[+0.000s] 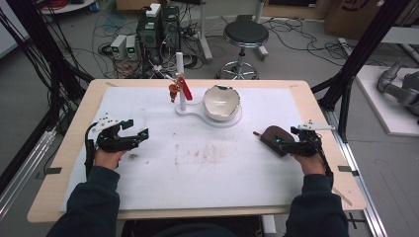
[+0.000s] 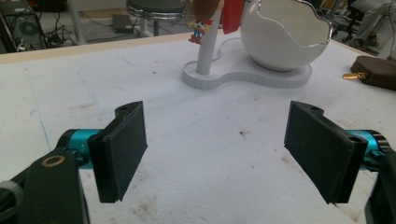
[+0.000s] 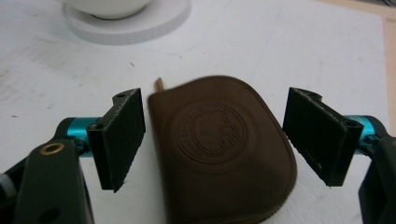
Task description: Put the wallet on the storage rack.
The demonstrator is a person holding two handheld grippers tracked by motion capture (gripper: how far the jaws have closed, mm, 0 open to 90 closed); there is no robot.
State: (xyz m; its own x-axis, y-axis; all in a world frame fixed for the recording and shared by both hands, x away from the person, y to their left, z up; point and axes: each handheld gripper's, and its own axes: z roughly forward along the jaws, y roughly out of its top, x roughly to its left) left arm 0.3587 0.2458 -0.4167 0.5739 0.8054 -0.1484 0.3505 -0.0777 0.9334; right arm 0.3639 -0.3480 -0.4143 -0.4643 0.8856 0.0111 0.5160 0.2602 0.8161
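A brown leather pouch with a round embossed seal lies on the white mat at the right. My right gripper stands open with the pouch between its jaws, neither jaw touching it. My left gripper is open over bare mat at the left, nothing between its jaws. A white egg-shaped bowl sits on a white stand base with a post. From the post hang a red tag and a small figure charm. The pouch also lies at the far right in the left gripper view.
The white mat covers a wooden table and carries brownish stains in its middle. Behind the table stand a black stool, computer boxes and many cables on the floor. A black frame leg rises at the right.
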